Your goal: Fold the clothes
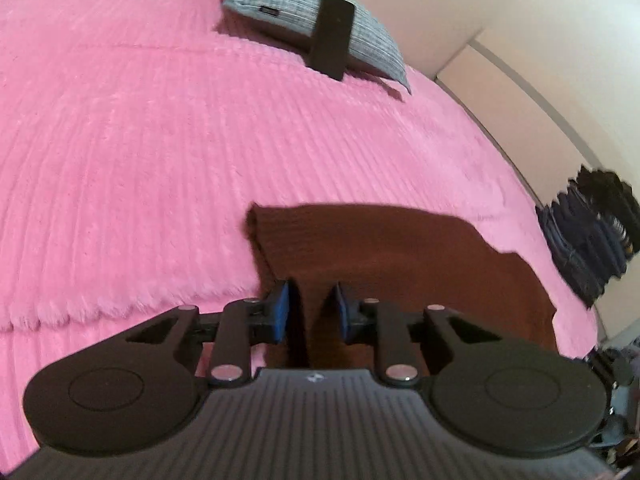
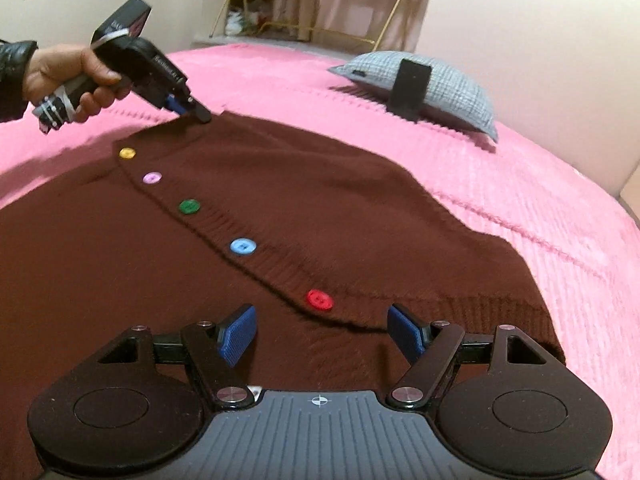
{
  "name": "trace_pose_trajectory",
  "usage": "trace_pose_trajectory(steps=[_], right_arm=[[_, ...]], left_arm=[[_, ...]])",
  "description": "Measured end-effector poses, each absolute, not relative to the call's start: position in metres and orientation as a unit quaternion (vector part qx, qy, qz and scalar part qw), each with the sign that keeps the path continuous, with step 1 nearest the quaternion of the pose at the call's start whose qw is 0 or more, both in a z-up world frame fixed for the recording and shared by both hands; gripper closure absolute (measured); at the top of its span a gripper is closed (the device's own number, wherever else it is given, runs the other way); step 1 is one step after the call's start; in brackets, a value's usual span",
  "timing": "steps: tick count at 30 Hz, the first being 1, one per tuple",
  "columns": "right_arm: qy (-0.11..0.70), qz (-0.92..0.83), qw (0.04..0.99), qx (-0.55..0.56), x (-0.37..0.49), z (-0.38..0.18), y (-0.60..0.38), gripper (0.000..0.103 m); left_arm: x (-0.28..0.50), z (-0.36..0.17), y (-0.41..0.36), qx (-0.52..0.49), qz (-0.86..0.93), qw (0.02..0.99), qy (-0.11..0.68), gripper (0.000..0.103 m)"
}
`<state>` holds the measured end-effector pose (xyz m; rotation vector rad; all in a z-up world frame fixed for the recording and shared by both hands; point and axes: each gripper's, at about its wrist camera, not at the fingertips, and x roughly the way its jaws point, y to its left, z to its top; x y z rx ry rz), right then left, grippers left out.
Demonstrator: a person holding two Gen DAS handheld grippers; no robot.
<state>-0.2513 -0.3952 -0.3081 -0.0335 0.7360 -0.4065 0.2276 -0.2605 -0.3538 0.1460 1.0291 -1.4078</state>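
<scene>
A brown knitted cardigan (image 2: 340, 200) lies spread flat on the pink bedspread (image 2: 520, 184), with several coloured buttons running down its front, the red button (image 2: 319, 299) nearest me. My right gripper (image 2: 322, 334) hovers open over the hem beside that button, nothing between its blue pads. A hand (image 2: 68, 72) holds my left gripper (image 2: 198, 114), whose tips sit on the cardigan's far neck edge. In the left wrist view the left gripper (image 1: 312, 312) stands over the cardigan (image 1: 400, 260) at its left edge. Its pads are a narrow gap apart. Brown knit fills the gap, and whether they pinch it is unclear.
A grey checked pillow (image 2: 452, 80) lies at the far side of the bed with a black flat object (image 2: 412, 86) leaning on it. A pile of dark clothes (image 1: 588, 236) sits at the bed's right edge by the wall. Pink bedspread (image 1: 120, 160) stretches wide to the left.
</scene>
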Motion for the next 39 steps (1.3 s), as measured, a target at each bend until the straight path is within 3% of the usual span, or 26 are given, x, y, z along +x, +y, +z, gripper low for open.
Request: trace_pose_trajectory(steps=[9, 10, 13, 18, 21, 22, 25, 27, 28, 29, 30, 34, 37, 39], right_arm=[[0.348, -0.206, 0.914, -0.012, -0.249, -0.309, -0.4, 0.028], [0.347, -0.204, 0.915, -0.014, -0.248, -0.309, -0.4, 0.028], [0.347, -0.196, 0.917, -0.02, -0.241, -0.311, -0.398, 0.028], [0.346, -0.183, 0.92, -0.023, -0.224, -0.312, -0.4, 0.028], [0.348, -0.17, 0.922, -0.016, -0.208, -0.312, -0.404, 0.028], [0.347, -0.166, 0.923, -0.016, -0.204, -0.312, -0.405, 0.028], [0.345, -0.158, 0.925, -0.02, -0.188, -0.313, -0.408, 0.028], [0.345, -0.155, 0.925, -0.024, -0.18, -0.313, -0.409, 0.028], [0.345, -0.154, 0.925, -0.026, -0.177, -0.314, -0.41, 0.028], [0.348, -0.15, 0.925, -0.027, -0.174, -0.314, -0.41, 0.028], [0.353, -0.145, 0.924, -0.031, -0.172, -0.315, -0.411, 0.028], [0.368, -0.147, 0.917, -0.04, -0.162, -0.321, -0.428, 0.028], [0.374, -0.151, 0.915, 0.006, -0.16, -0.323, -0.448, 0.028], [0.368, -0.154, 0.916, 0.039, -0.167, -0.322, -0.455, 0.028]], left_arm=[[0.243, -0.355, -0.301, 0.095, -0.633, 0.628, 0.442, 0.084], [0.245, -0.354, -0.305, 0.094, -0.633, 0.631, 0.437, 0.085], [0.241, -0.355, -0.318, 0.122, -0.641, 0.629, 0.422, 0.103], [0.234, -0.345, -0.323, 0.196, -0.605, 0.698, 0.329, 0.103], [0.241, -0.338, -0.311, 0.171, -0.609, 0.696, 0.34, 0.103], [0.239, -0.336, -0.306, 0.165, -0.62, 0.684, 0.346, 0.099], [0.232, -0.341, -0.305, 0.166, -0.637, 0.65, 0.381, 0.074], [0.227, -0.352, -0.312, 0.177, -0.639, 0.634, 0.398, 0.071], [0.224, -0.356, -0.316, 0.184, -0.64, 0.63, 0.399, 0.072], [0.218, -0.357, -0.319, 0.203, -0.642, 0.636, 0.377, 0.094], [0.212, -0.358, -0.322, 0.222, -0.643, 0.642, 0.354, 0.098], [0.204, -0.354, -0.331, 0.273, -0.625, 0.681, 0.265, 0.098], [0.209, -0.355, -0.334, 0.275, -0.61, 0.696, 0.26, 0.101], [0.211, -0.352, -0.326, 0.274, -0.603, 0.702, 0.262, 0.098]])
